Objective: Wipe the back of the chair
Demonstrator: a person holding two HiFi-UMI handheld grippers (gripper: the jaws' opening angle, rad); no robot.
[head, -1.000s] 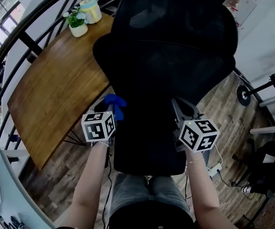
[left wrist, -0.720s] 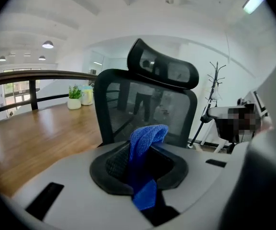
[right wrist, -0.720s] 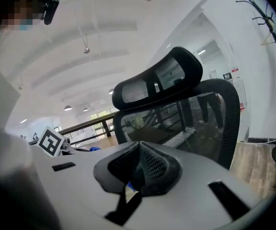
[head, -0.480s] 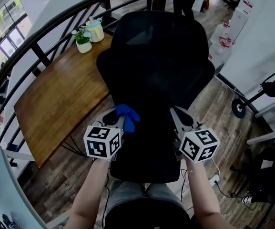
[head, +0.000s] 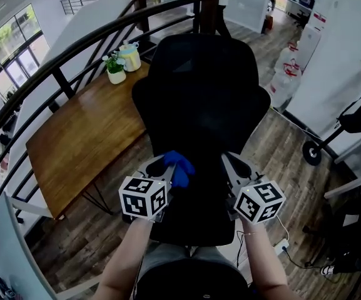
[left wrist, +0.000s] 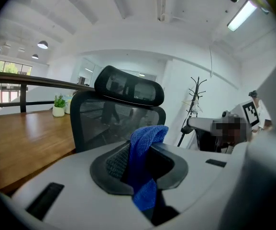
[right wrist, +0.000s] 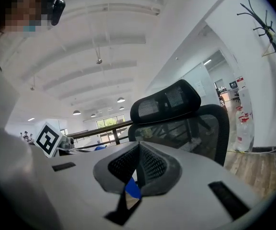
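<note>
Floor: dark wood planks (head: 293, 161) are laid all round the chair (head: 199, 105).
Room: an open office level is seen. Windows (head: 5, 61) are at far left, and a white ceiling with round lamps (left wrist: 42, 44) is shown in the left gripper view.
Rail: a black curved railing (head: 74, 49) is run from the left edge to the top, behind the table (head: 74, 149).
Surface: the table is a brown wooden top, set left of the chair and just beside it.
On table: a potted plant (head: 116, 69) and a pale lidded jar (head: 130, 57) are placed side by side at the far corner.
Left side: the left gripper (head: 165, 165) is clamped on a blue cloth (head: 179, 167), bunched and poking up past the pads.
Cloth spot: it is held at the left edge of the chair's lower back. Contact cannot be told.
Task thing: the chair is black mesh with a headrest. Its back is turned to the person and centred between both grippers.
Right side: the right gripper (head: 230, 165) is closed pad to pad with nothing gripped. A small blue patch is seen under the pads, unidentified.
Far right: water bottles (head: 286, 74) are stood by a white wall. A wheel (head: 311, 153) and a power strip (head: 281, 235) are on the floor.
In the way: the chair's lower back is partly covered by the marker cubes and forearms.
</note>
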